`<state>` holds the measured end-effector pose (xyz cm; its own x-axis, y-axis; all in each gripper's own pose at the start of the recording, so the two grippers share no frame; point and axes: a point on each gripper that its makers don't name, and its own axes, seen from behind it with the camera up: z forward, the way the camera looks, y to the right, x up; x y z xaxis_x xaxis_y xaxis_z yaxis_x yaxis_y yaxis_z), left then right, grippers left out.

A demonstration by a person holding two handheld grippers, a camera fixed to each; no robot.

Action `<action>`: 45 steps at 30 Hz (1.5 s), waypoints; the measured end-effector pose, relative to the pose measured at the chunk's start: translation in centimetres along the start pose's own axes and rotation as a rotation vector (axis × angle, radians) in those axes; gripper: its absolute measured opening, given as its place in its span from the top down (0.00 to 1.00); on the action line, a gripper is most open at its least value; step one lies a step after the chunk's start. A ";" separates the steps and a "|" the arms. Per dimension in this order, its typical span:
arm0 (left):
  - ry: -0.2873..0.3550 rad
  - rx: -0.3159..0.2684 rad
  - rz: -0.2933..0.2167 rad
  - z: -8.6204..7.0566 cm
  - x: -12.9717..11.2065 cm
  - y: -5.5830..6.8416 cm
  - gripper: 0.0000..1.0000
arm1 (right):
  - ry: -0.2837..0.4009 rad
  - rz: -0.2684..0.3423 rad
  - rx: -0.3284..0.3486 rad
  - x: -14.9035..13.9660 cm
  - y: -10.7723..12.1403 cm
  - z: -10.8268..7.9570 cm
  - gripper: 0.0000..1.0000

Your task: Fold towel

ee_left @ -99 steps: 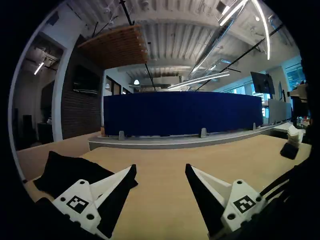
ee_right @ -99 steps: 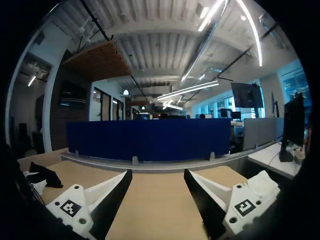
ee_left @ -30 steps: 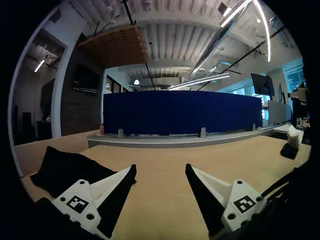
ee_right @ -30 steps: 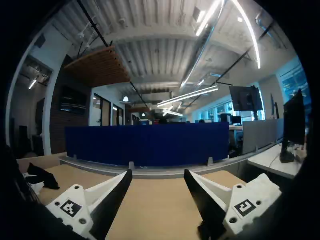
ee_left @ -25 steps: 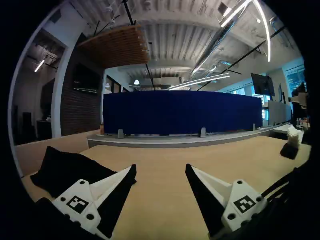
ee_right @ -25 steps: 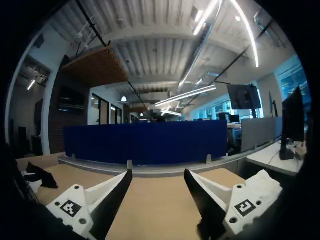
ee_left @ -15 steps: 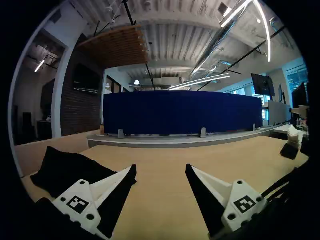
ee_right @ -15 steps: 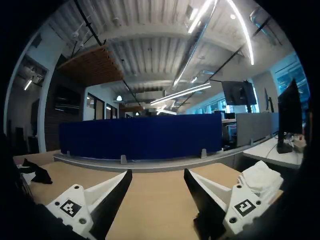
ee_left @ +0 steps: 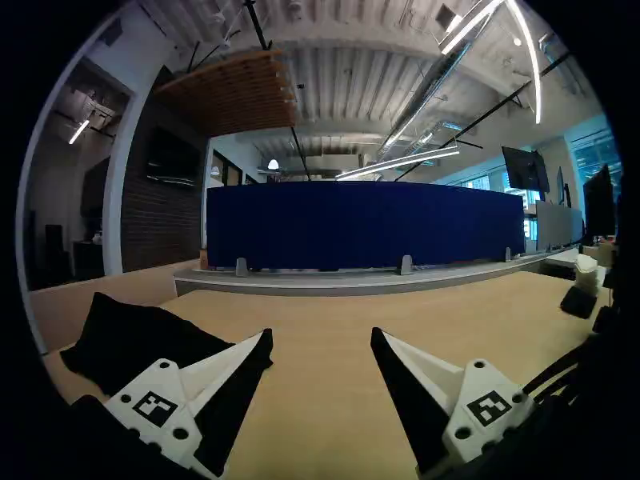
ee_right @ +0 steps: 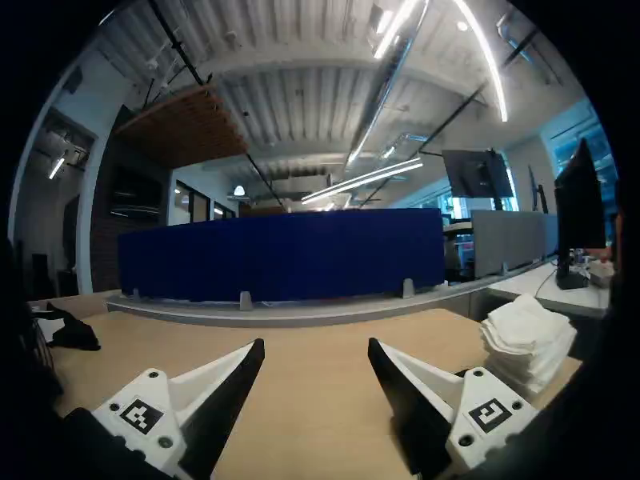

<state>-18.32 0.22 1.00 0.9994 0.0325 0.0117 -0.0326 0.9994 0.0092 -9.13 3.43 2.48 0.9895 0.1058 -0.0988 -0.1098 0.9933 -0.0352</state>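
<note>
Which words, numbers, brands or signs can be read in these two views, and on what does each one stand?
No words, numbers or brand names can be read.
On the left gripper, each finger bears a black-and-white square code marker: a pattern, not text.
On the right gripper, each finger bears the same kind of code marker.
The hanging screen is dark and too far off to read.

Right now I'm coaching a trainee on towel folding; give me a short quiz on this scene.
1. True or false: the right gripper is shut on a towel.
2. In the right gripper view, the white towel stack lies: A left, B right, C between the fingers.
3. Fill in: the cloth by the left gripper is ____.
Key: 1 false; 2 B; 3 black.
</note>
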 end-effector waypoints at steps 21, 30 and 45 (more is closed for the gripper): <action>0.000 0.000 0.000 0.0 0.0 -0.1 0.10 | -0.029 -0.007 0.015 -3.3 -0.7 0.3 0.00; 0.000 0.000 0.000 0.0 0.0 0.0 0.09 | -0.044 -0.024 0.025 -3.5 -1.1 0.5 0.00; 0.000 0.000 0.000 -0.1 0.1 -0.1 0.10 | -0.045 -0.065 0.027 -3.9 -1.4 0.5 0.00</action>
<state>-18.19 0.15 0.87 0.9994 0.0327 0.0121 -0.0328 0.9994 0.0091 -12.76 1.68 3.44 0.9977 0.0425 -0.0524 -0.0433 0.9990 -0.0131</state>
